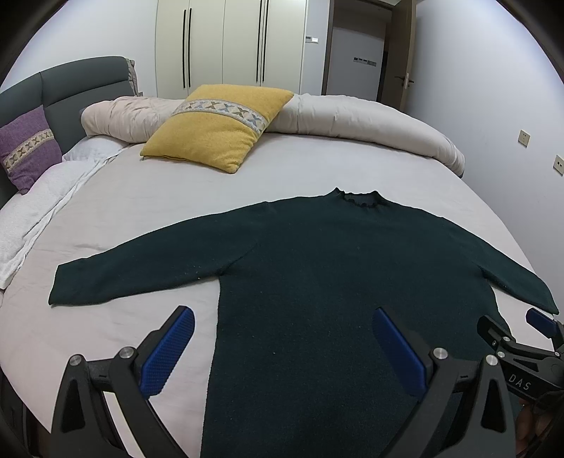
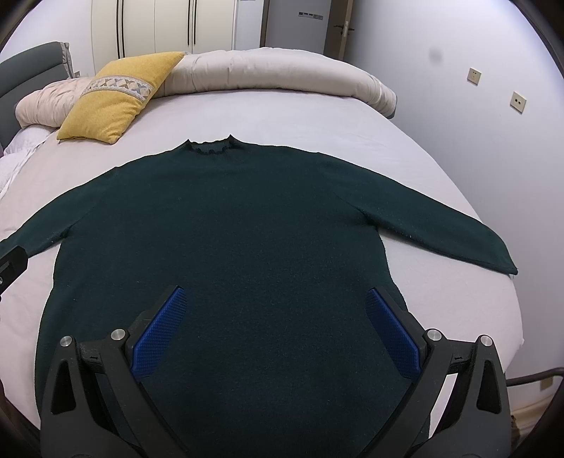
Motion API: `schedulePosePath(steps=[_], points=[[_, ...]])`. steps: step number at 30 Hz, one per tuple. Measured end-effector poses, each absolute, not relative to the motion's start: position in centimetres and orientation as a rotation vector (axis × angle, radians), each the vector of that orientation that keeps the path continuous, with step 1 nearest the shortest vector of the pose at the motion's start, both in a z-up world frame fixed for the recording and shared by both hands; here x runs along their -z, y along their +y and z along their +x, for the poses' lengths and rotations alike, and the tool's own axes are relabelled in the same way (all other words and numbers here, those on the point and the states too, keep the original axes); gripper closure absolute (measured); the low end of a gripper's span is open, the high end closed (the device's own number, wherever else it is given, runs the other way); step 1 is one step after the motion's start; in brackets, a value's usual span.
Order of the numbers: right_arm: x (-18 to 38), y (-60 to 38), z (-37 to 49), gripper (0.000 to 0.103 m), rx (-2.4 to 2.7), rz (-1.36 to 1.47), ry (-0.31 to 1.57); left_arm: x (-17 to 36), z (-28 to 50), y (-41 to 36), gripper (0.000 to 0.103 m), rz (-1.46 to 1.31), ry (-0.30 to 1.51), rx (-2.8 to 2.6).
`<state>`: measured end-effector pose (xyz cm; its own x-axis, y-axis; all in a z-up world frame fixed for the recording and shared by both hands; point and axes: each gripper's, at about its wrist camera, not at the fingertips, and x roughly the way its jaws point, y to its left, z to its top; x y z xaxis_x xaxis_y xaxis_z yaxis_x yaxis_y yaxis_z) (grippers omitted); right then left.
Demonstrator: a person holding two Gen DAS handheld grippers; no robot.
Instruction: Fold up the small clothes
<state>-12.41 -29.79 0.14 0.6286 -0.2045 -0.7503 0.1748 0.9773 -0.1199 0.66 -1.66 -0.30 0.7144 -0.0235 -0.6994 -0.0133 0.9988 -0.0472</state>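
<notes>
Far off to the left of the left gripper, a purple cushion leans against the dark grey headboard, with a white towel lying along the bed edge below it. Ahead of that gripper and a little left, a yellow cushion rests against a rolled beige duvet that runs across the far side of the bed; beyond them stand pale wardrobe doors.

Directly ahead of both grippers a dark green sweater lies flat on the grey sheet, collar at the far end and both sleeves spread outward. Its left sleeve stretches away to the left of the left gripper, the cuff lying just ahead of that gripper's left finger. The left gripper hovers with its jaws spread wide and nothing between them: the left blue pad is over bare sheet just beside the sweater's side edge, the right pad over the body of the garment.

To the right of it, the right gripper is likewise spread wide and holds nothing; both of its blue pads sit over the sweater's lower body, the right one near the side edge. Whether the pads touch the fabric cannot be told. The right sleeve reaches out ahead and to the right of this gripper, its cuff near the bed's edge. Farther right, two wall sockets sit on the pale wall, and a door stands beyond the duvet.
</notes>
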Motion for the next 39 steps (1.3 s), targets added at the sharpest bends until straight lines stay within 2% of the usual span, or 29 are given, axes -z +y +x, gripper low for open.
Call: schedulePosePath(steps=[39], points=[[0.9,-29.8,-11.1,0.000,0.203,-0.020,0.898,2.8,0.7,-1.8,0.000,-0.058,0.822,0.005]])
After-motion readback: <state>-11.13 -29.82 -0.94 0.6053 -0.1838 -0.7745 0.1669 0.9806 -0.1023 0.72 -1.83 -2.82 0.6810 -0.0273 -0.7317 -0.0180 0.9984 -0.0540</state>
